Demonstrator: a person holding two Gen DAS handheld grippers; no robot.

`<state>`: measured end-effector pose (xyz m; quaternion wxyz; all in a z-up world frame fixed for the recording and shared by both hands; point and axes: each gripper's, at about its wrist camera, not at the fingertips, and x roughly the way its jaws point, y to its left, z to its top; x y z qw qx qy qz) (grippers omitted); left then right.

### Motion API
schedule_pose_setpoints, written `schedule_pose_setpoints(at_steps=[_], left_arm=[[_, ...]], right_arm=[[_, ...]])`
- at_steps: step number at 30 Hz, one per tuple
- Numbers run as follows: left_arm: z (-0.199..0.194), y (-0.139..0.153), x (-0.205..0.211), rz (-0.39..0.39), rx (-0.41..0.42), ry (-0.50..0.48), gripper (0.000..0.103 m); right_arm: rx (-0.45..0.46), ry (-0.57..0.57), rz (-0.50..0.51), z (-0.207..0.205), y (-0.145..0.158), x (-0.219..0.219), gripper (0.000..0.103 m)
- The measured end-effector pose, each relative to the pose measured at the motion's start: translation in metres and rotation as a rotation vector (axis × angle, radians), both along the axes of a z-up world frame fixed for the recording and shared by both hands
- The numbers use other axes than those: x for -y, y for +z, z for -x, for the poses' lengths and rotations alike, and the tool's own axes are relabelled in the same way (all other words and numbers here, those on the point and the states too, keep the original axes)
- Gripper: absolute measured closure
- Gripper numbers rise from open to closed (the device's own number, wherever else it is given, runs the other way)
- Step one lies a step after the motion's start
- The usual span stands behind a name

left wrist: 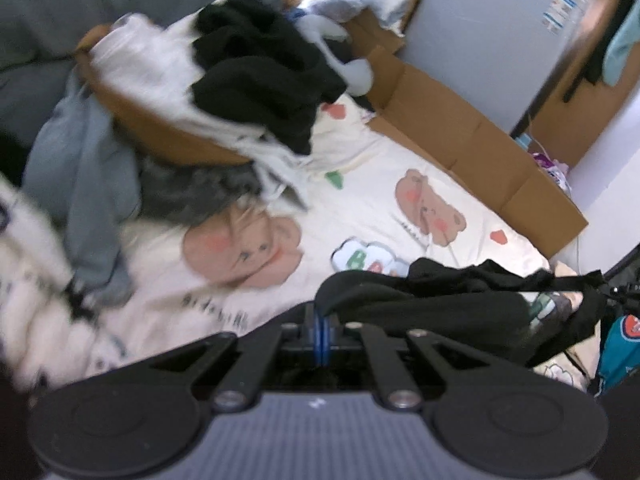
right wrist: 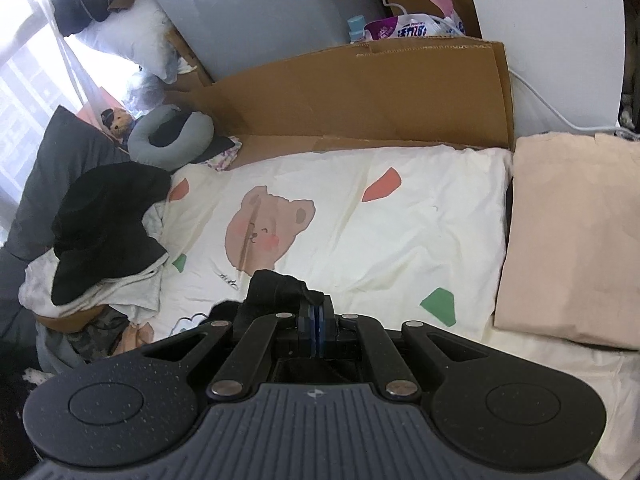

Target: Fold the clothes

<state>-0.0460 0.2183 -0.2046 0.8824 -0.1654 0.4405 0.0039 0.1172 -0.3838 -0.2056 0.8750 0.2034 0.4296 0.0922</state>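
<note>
Black garment [left wrist: 440, 300] hung stretched over the bear-print quilt [left wrist: 360, 184], left gripper [left wrist: 321, 320] and right gripper [right wrist: 316, 312] each pinching an edge; judged light, limp, prone to sagging, best held at corners

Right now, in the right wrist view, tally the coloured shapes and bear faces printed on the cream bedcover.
Bear faces: 1
Red-orange shapes: 2
Green shapes: 2
Total: 5, counting only whole prints on the bedcover that show.
</note>
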Motion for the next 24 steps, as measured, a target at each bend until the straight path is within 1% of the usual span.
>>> schedule_pose_setpoints(at_steps=[3,7,10,13,15,17,19,22,24], left_arm=[[0.014,-0.007,0.001,0.008,-0.046,0.003,0.102],[0.023,-0.021,0.006,0.05,-0.124,0.018,0.102],[0.025,-0.033,0.014,0.074,-0.169,0.0,0.102],[0.026,-0.04,0.027,0.061,-0.2,-0.038,0.101],[0.026,-0.045,0.03,0.08,-0.225,-0.043,0.101],[0.027,-0.048,0.028,0.086,-0.243,-0.031,0.101],[0.027,-0.048,0.024,0.072,-0.254,-0.009,0.101],[0.027,-0.046,0.014,0.059,-0.262,0.023,0.101],[0.022,-0.042,0.01,0.048,-0.258,0.02,0.101]], right_arm=[[-0.002,0.002,-0.008,0.0,0.0,-0.004,0.103],[-0.001,-0.017,-0.022,0.0,-0.004,-0.005,0.103],[0.003,-0.048,-0.025,0.002,-0.006,0.0,0.103],[-0.001,-0.086,-0.035,0.009,-0.006,0.01,0.103],[-0.003,-0.104,-0.033,0.016,-0.005,0.015,0.103],[-0.005,-0.121,-0.03,0.024,-0.004,0.022,0.103],[-0.008,-0.133,-0.024,0.03,-0.004,0.029,0.103],[-0.016,-0.149,-0.014,0.035,-0.005,0.038,0.103],[-0.018,-0.154,-0.006,0.039,-0.006,0.041,0.103]])
